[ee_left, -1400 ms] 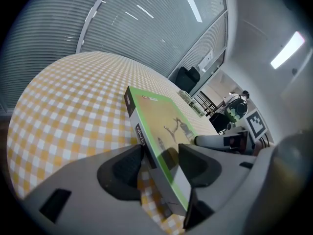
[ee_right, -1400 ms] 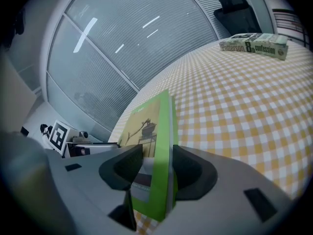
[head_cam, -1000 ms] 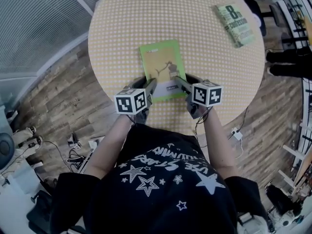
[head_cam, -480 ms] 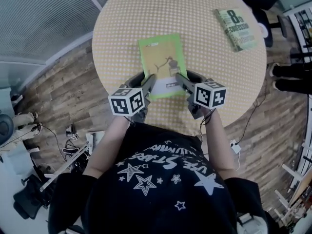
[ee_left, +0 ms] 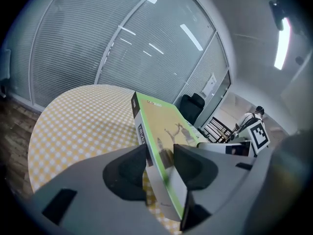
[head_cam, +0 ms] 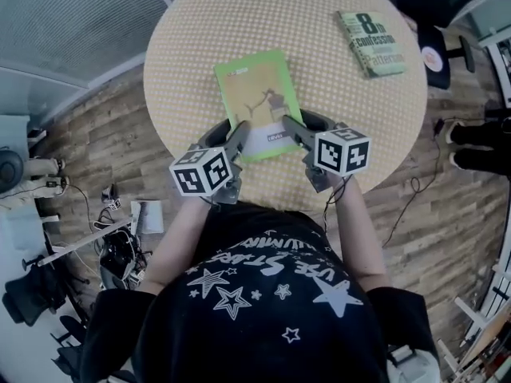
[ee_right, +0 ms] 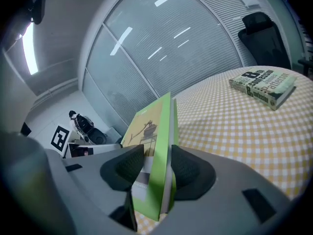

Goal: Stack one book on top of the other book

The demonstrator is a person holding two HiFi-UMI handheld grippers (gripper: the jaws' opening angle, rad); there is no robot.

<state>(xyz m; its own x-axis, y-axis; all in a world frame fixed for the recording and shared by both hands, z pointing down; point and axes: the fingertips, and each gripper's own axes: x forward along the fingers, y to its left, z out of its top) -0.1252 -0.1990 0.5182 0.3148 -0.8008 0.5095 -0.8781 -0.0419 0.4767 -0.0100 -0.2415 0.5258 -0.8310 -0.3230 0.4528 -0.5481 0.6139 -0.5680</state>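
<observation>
A green book (head_cam: 255, 102) hangs a little above the round yellow checked table (head_cam: 200, 38), its near end gripped at both corners. My left gripper (head_cam: 238, 140) is shut on its near left corner, with the spine between the pads (ee_left: 128, 166). My right gripper (head_cam: 290, 128) is shut on the near right corner. In the left gripper view the green book (ee_left: 164, 131) tilts up and away from my left gripper (ee_left: 159, 163). The right gripper view shows the green book (ee_right: 154, 126) edge-on in my right gripper (ee_right: 156, 165). The second book (head_cam: 367, 42), also green (ee_right: 264, 84), lies flat at the table's far right.
A dark office chair (ee_right: 261, 33) stands beyond the table's far right edge. Glass walls with blinds (ee_left: 98, 43) run behind the table. Cables and gear (head_cam: 120, 238) litter the wooden floor at the left. A person stands in the background (ee_left: 249, 119).
Both grippers have risen with the green book held between them, lifting its near end off the table. The second book has not moved on the table.
</observation>
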